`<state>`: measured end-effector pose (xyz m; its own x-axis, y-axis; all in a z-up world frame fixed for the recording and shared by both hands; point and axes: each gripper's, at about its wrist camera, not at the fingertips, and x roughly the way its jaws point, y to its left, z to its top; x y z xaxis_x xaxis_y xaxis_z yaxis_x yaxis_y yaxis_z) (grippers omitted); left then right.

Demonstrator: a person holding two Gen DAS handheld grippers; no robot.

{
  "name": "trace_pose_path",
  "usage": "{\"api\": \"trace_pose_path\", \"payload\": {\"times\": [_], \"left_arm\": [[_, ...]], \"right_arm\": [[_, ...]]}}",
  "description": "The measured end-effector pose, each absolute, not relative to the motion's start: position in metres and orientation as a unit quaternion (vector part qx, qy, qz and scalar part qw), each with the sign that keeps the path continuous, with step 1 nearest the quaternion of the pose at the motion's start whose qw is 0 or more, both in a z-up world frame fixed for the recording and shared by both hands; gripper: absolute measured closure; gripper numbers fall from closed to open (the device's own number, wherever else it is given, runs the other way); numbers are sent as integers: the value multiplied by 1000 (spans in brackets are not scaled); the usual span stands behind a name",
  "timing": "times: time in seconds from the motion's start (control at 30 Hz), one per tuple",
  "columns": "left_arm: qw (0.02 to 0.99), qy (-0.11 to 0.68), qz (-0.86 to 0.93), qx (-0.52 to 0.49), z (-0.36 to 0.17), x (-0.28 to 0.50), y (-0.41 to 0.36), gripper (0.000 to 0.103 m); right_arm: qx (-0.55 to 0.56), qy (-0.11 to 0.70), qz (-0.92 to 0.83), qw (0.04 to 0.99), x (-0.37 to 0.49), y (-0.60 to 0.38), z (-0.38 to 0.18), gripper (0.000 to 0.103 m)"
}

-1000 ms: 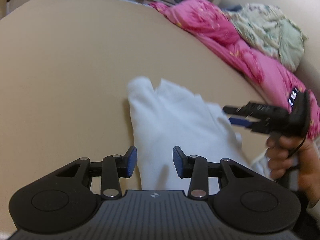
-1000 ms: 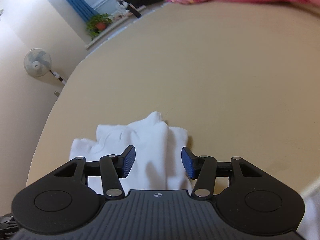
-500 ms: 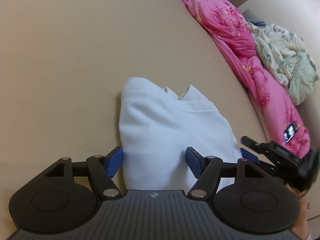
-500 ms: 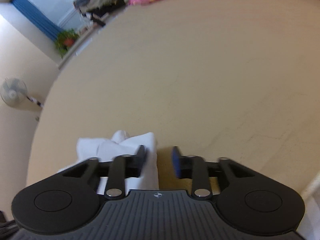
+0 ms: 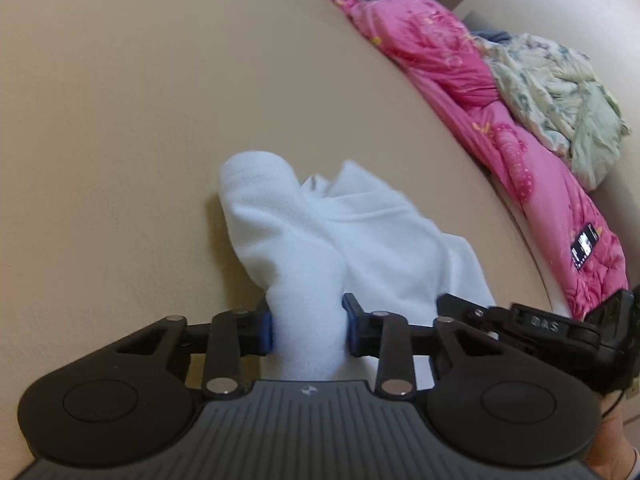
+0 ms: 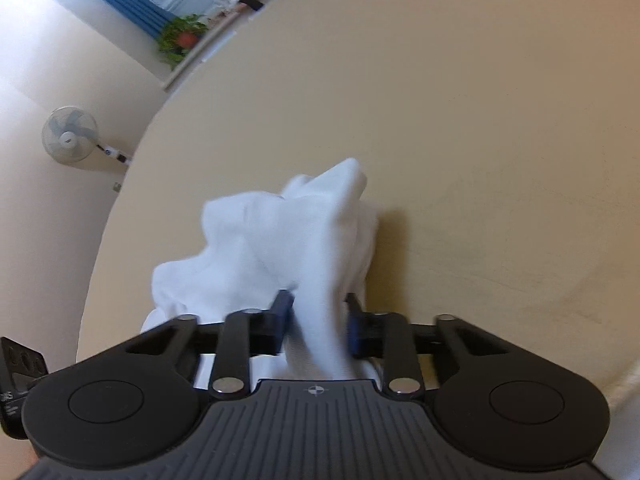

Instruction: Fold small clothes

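Since the earlier frames, the jaws of both grippers had just been closing, and white fabric that had lain loose between the pads was now pinched and drawn up into ridges.

The left gripper (image 5: 307, 330) was seen clamped on a thick fold of the white garment (image 5: 320, 240), its blue pads (image 5: 265, 332) pressed against either side of the bunched cloth. From that grip the fabric ran forward and away, ending in a rounded, stitched end at the far left and a pointed corner beside it. The rest of the garment was spread flat toward the right, where the right gripper (image 5: 460, 304) reached in from the edge of the left wrist view, touching the cloth's near right corner.

In the right wrist view, the right gripper (image 6: 318, 326) was likewise closed on a raised ridge of the white garment (image 6: 280, 240), the cloth being squeezed narrow between the pads (image 6: 282, 320). Beyond the pads the fabric rose in a crumpled peak and slumped to the left.

The garment lay on the beige surface (image 5: 120, 120), near its front edge. Along the far right side a pink quilt (image 5: 460, 80) was heaped, with a pale floral cloth (image 5: 560, 92) resting on it. Off the surface, a white fan (image 6: 70, 133) and a potted plant (image 6: 182, 36) were visible by the wall.
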<state>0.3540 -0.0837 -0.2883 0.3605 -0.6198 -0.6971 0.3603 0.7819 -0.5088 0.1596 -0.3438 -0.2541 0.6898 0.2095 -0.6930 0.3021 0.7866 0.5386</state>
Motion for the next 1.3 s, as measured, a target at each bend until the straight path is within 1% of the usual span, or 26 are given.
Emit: {"api": "trace_pose_path", "payload": {"times": [0.07,0.1,0.13,0.2,0.33,0.4,0.43,0.47,0.5,0.57,0.6,0.63,0.7,0.73,0.77,0.8,0.87,0.97,1.07,1.13,1.17,1.2,1.27,1.3], "left_arm": [[830,454,-298,-126,-270,354,-71,68],[840,439,-295,-124,-258,356,-61,68],[846,426,-292,-128,-247,359,-49,68],[856,406,-290,-137,-225,370,-28,69],[881,362,-277,-124,-180,402,11,68],[887,356,-266,-128,-170,422,28,64],[890,355,-256,-124,-170,433,36,53],[896,360,-232,-114,-174,445,44,41],[899,377,-194,-107,-181,456,52,40],[892,418,-144,-91,-195,467,66,42],[890,422,-143,-96,-200,461,75,42],[890,419,-150,-103,-201,452,82,42],[885,420,-162,-116,-208,432,92,39],[882,424,-165,-121,-212,424,94,36],[878,432,-163,-130,-220,417,98,33],[871,441,-161,-141,-228,411,101,32],[856,469,-159,-149,-243,407,101,32],[841,502,-147,-137,-263,403,98,32],[837,512,-149,-124,-275,398,99,32],[834,513,-154,-129,-277,397,110,33],[833,514,-156,-131,-278,396,112,33],[833,513,-157,-132,-278,394,114,34],[832,515,-161,-130,-277,393,115,37],[831,516,-164,-129,-277,392,116,39]], "right_arm": [[343,376,-22,861,158,-334,-249,82],[348,367,-11,863,161,-331,-245,86],[348,357,1,867,165,-327,-241,87],[342,327,35,880,181,-303,-226,87],[329,281,83,898,223,-267,-196,87],[327,268,95,901,250,-248,-183,87],[322,265,99,903,270,-241,-179,87],[312,270,100,905,281,-238,-176,85],[293,288,94,907,298,-230,-179,78],[249,331,39,909,327,-219,-194,69],[232,347,-1,908,329,-224,-199,66],[237,354,-17,904,326,-231,-202,66],[274,356,4,894,316,-237,-208,65],[284,359,15,889,308,-237,-211,62],[288,365,25,885,294,-234,-216,54],[286,375,35,881,287,-230,-222,49],[276,402,45,872,274,-220,-235,44],[245,430,44,868,279,-198,-247,45],[242,427,29,871,251,-189,-259,45],[241,420,23,874,247,-188,-258,49],[242,420,23,874,242,-188,-260,56],[247,422,27,872,242,-189,-259,66],[256,426,31,867,243,-188,-261,77],[250,425,29,869,242,-187,-258,85]]}}
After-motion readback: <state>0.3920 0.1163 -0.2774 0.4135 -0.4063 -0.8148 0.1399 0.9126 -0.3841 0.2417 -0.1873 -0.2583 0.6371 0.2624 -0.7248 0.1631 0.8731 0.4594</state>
